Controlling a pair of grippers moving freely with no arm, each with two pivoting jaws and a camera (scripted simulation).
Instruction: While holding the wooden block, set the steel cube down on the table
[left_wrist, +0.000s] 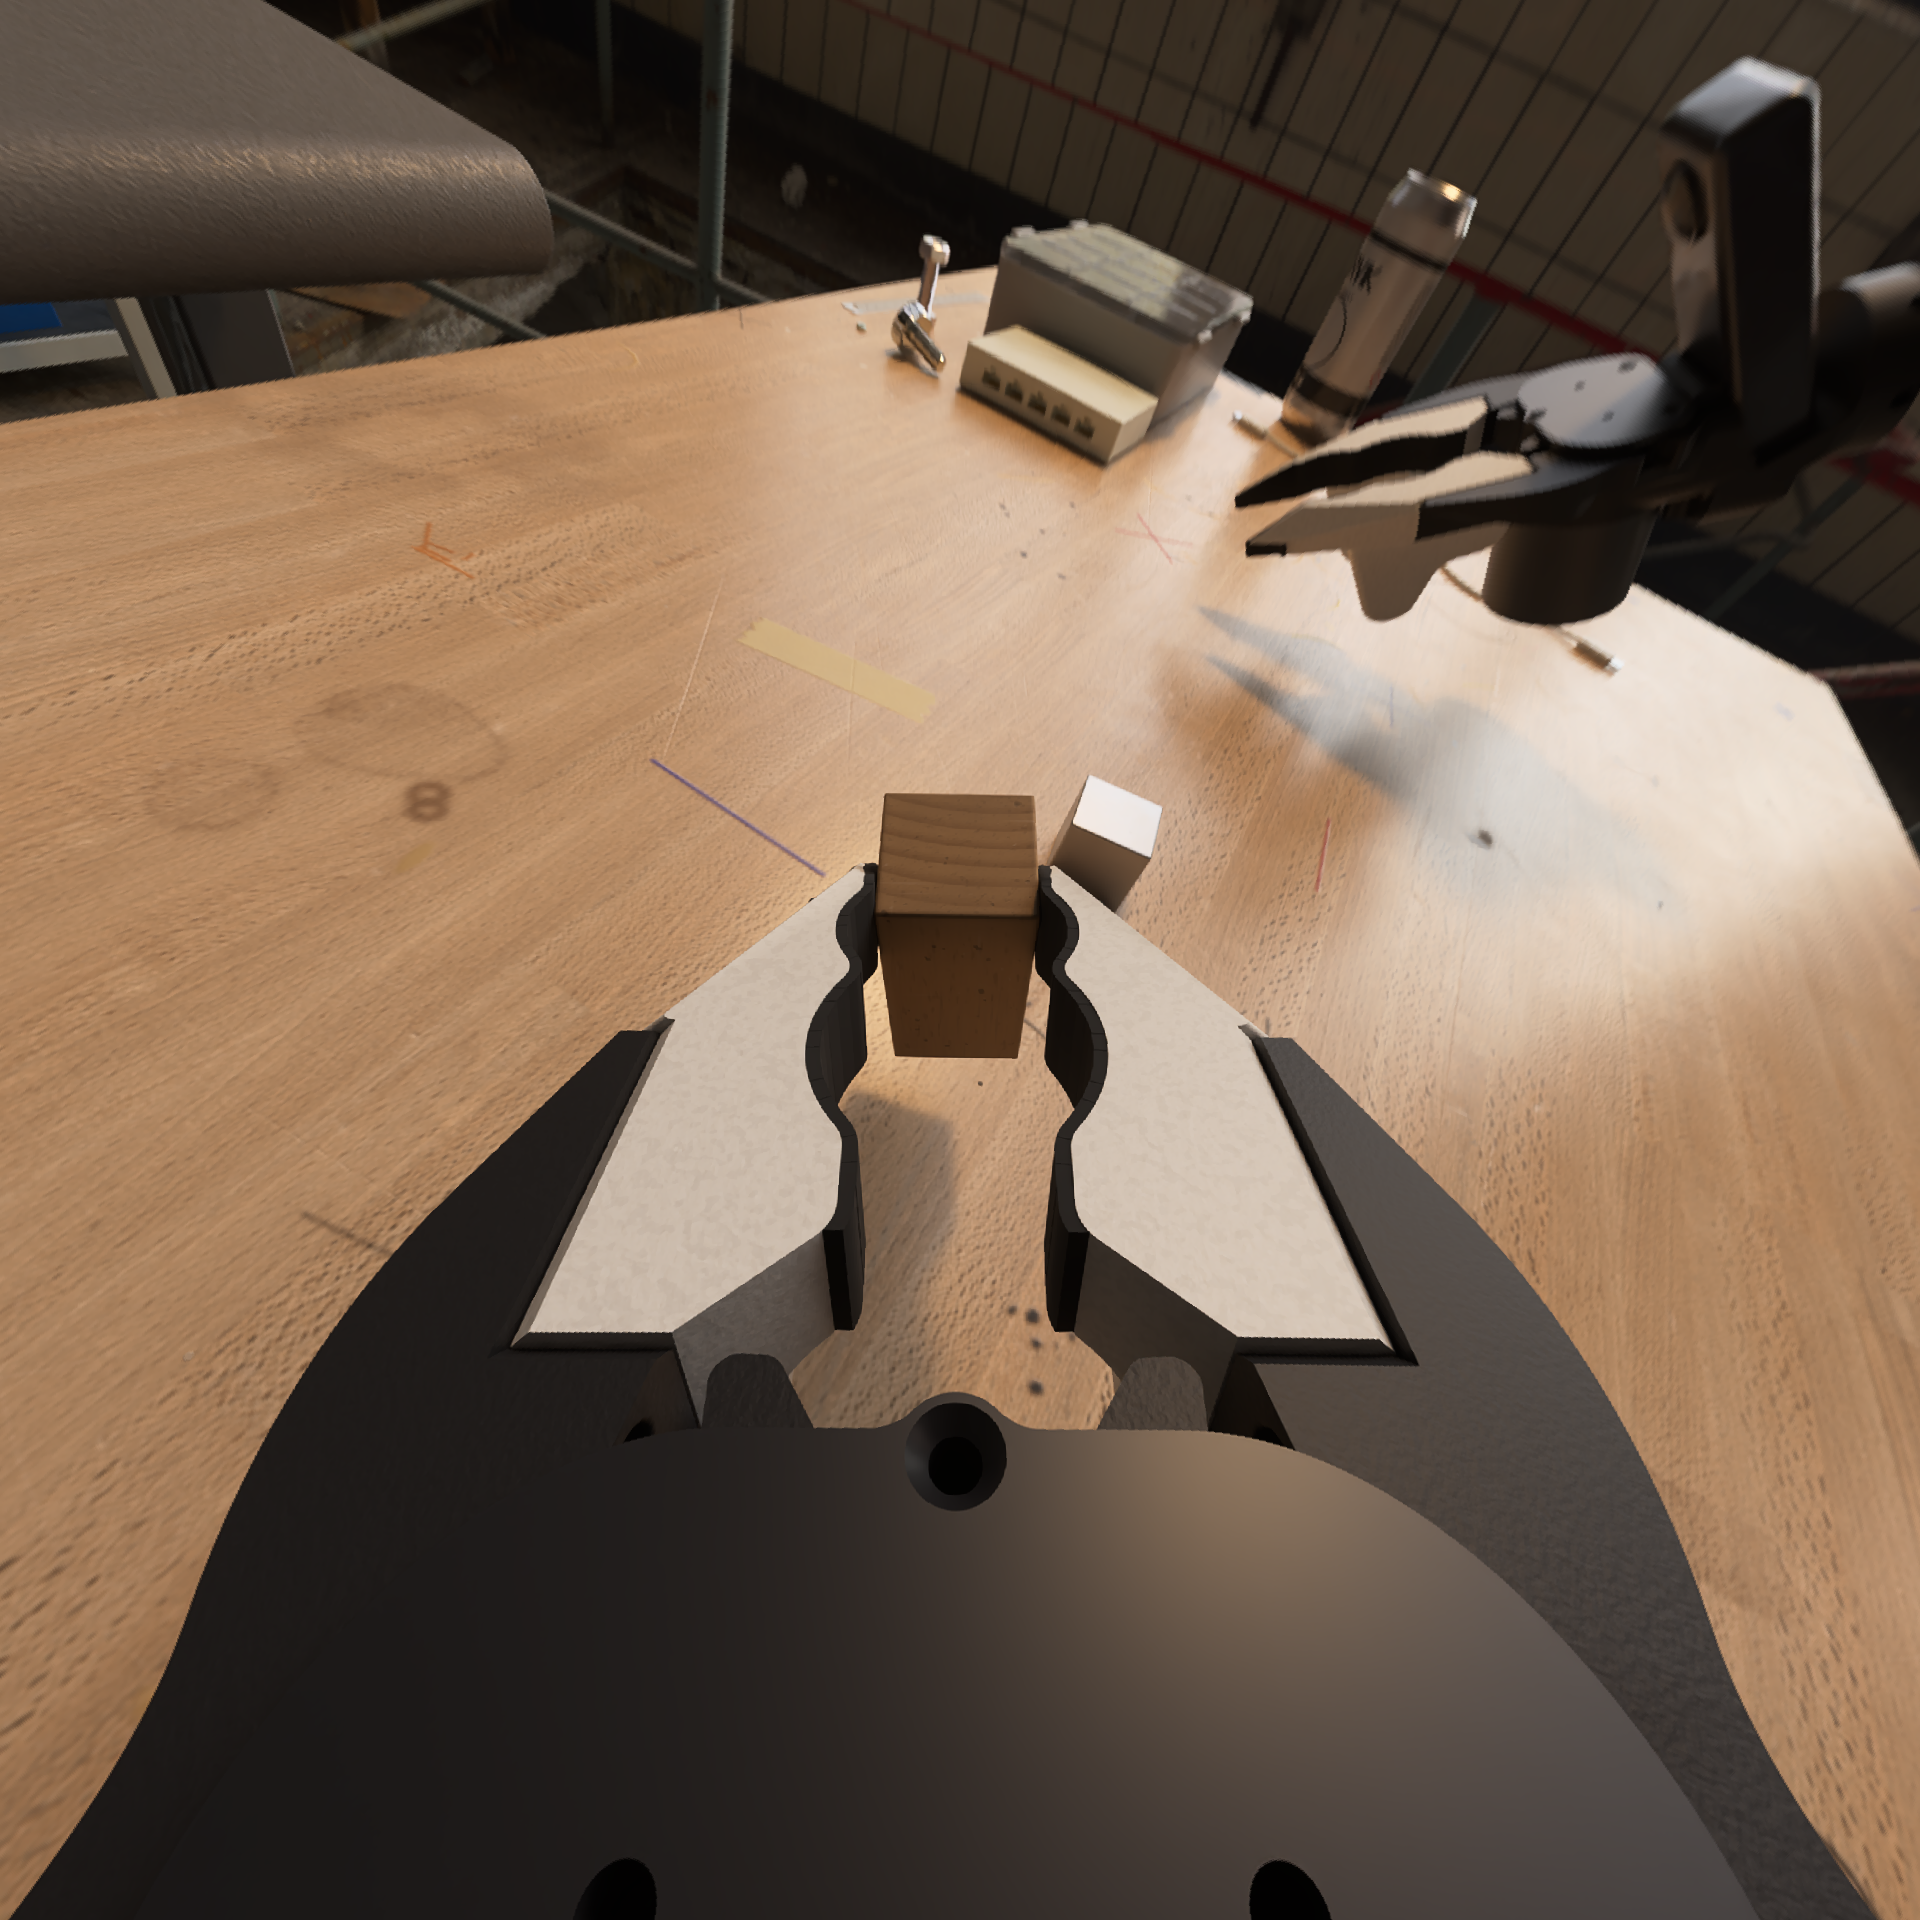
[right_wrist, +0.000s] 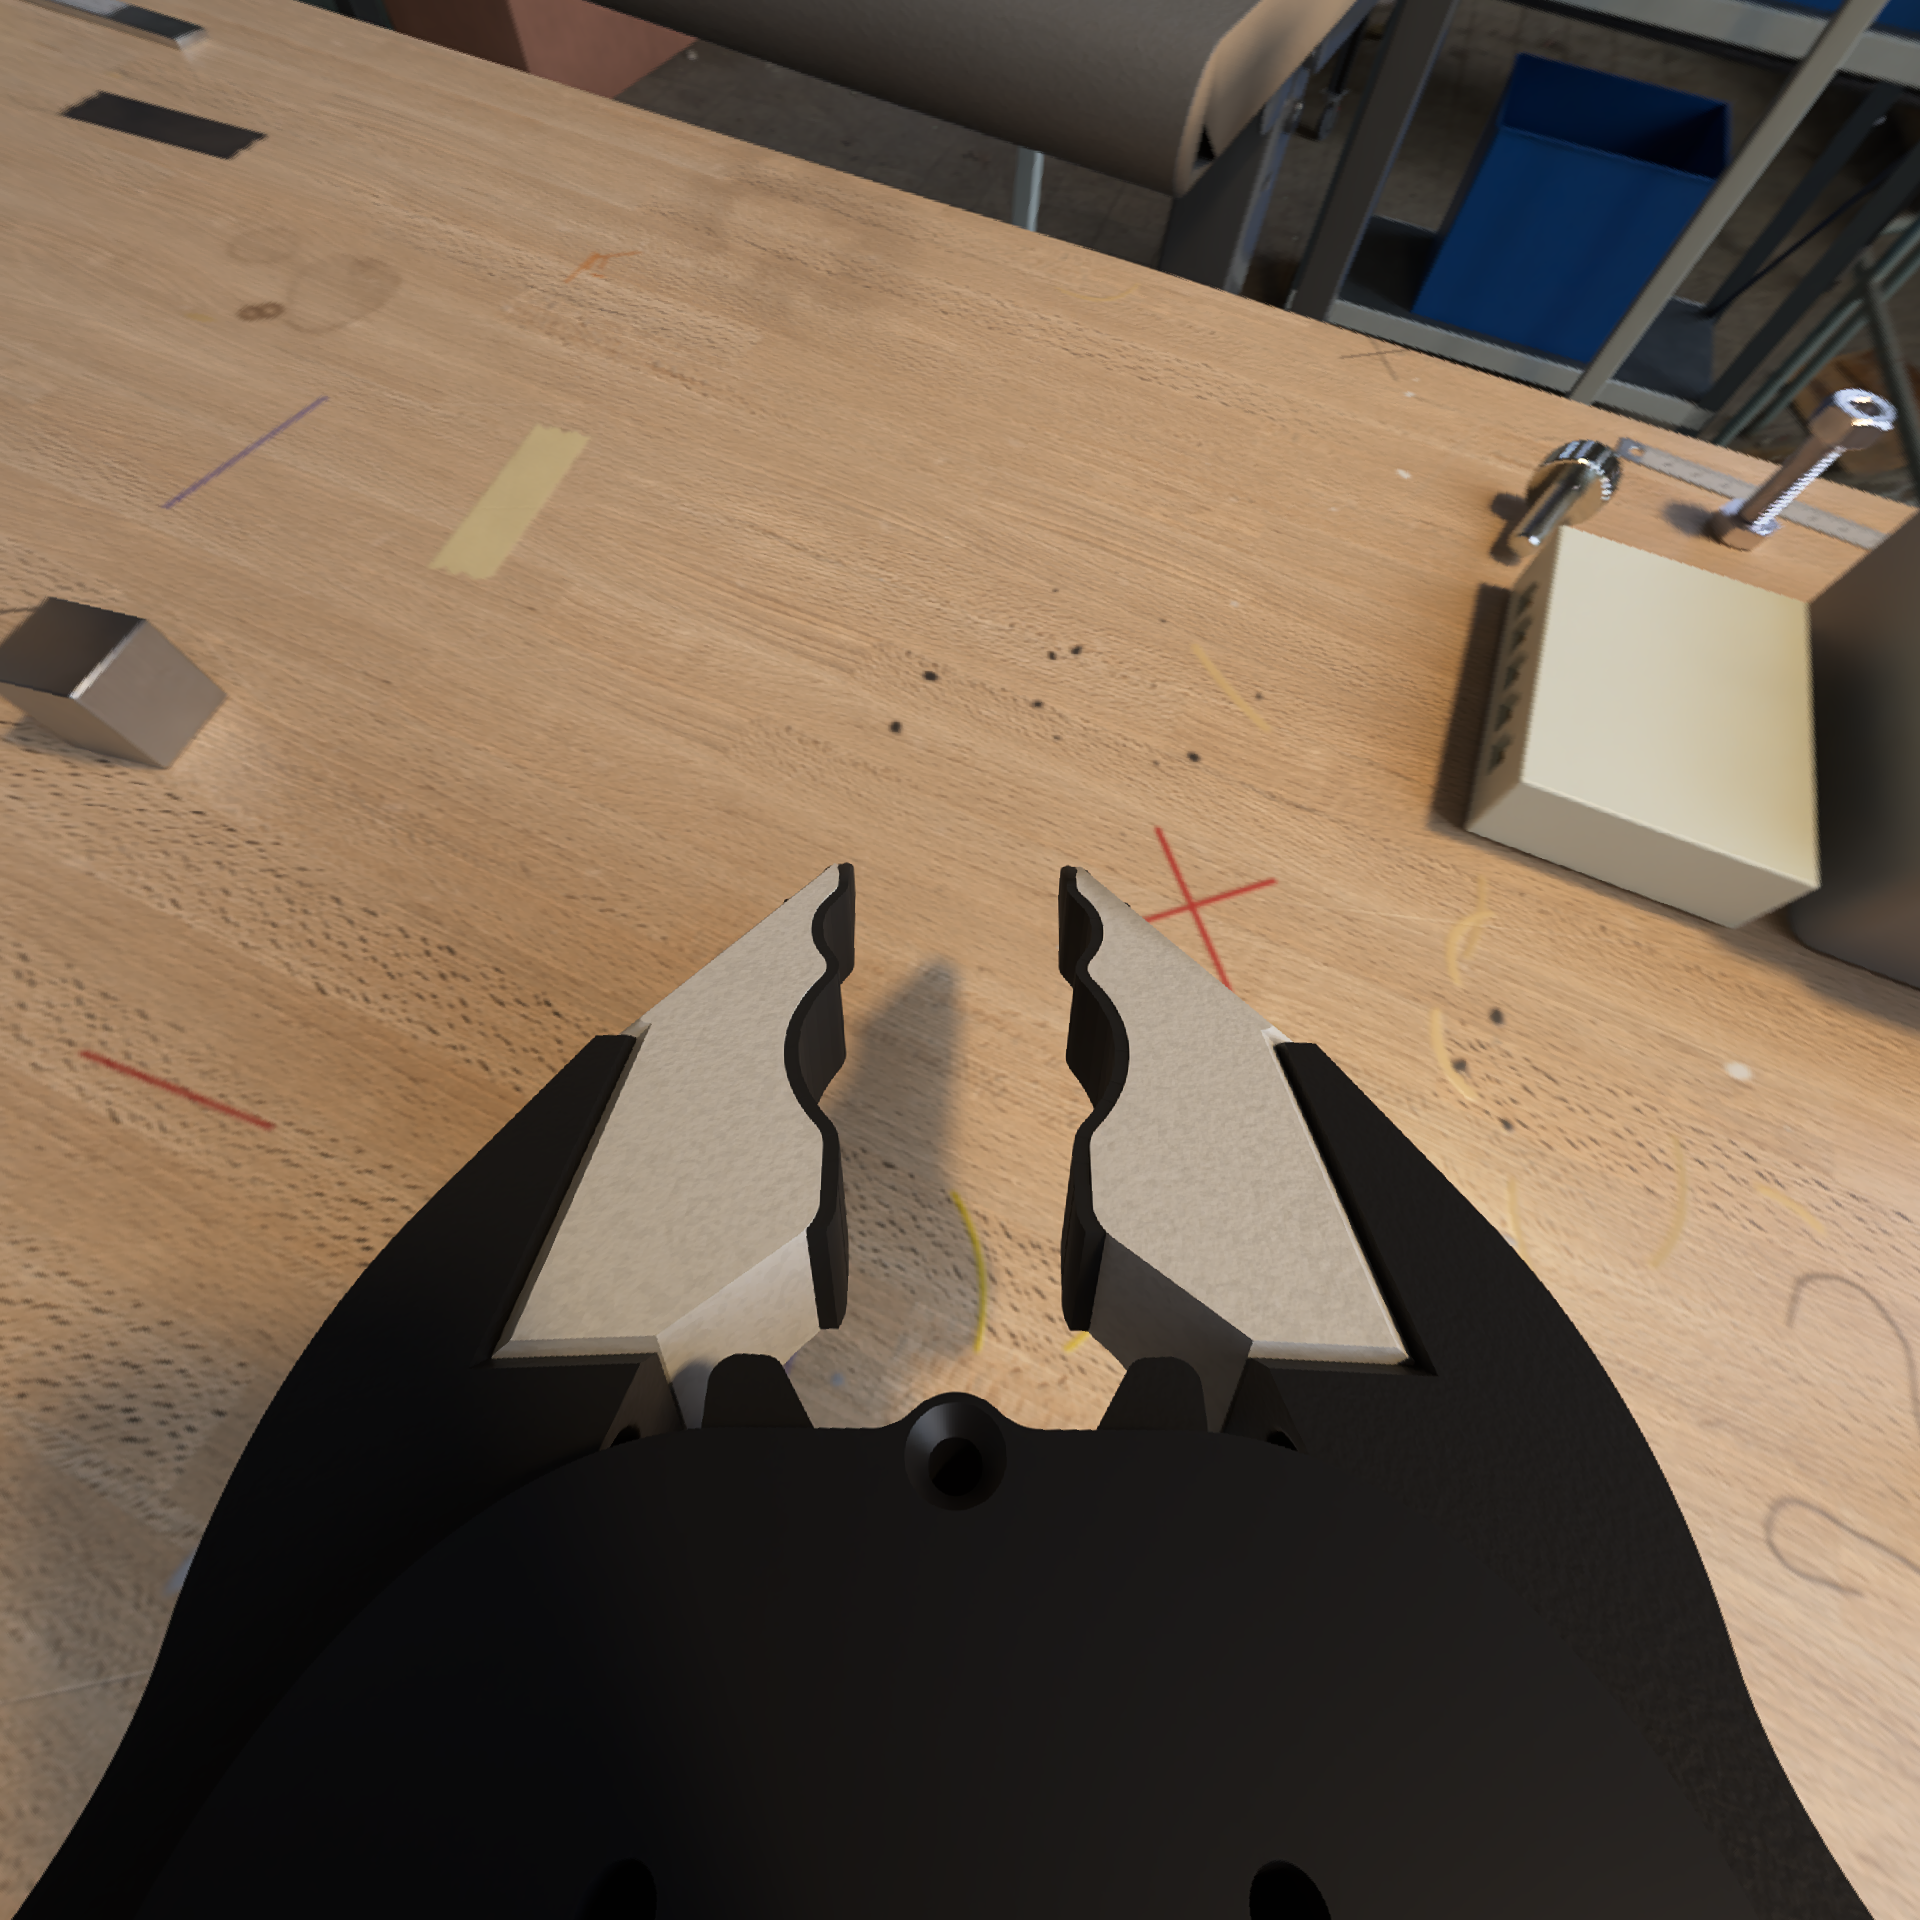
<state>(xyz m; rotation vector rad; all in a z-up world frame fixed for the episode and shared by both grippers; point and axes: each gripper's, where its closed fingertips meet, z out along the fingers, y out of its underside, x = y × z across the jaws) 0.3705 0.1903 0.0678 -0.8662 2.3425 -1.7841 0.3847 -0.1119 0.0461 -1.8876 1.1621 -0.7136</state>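
Observation:
My left gripper (left_wrist: 957, 878) is shut on the wooden block (left_wrist: 957, 914) and holds it above the wooden table (left_wrist: 416, 644). The steel cube (left_wrist: 1110, 836) rests on the table just beyond the block, to its right; it also shows at the left edge of the right wrist view (right_wrist: 104, 681). My right gripper (right_wrist: 957, 878) is open and empty, hovering over the table near a red cross mark. It shows in the left wrist view (left_wrist: 1262, 520) at the far right, well away from the cube.
A beige box with ports (left_wrist: 1060, 390) (right_wrist: 1652, 717), a grey case (left_wrist: 1122, 286), a tall can (left_wrist: 1371, 301) and metal bolts (right_wrist: 1569, 494) stand at the table's far side. A strip of yellow tape (left_wrist: 836, 668) lies mid-table. A blue bin (right_wrist: 1558, 208) sits beyond the edge.

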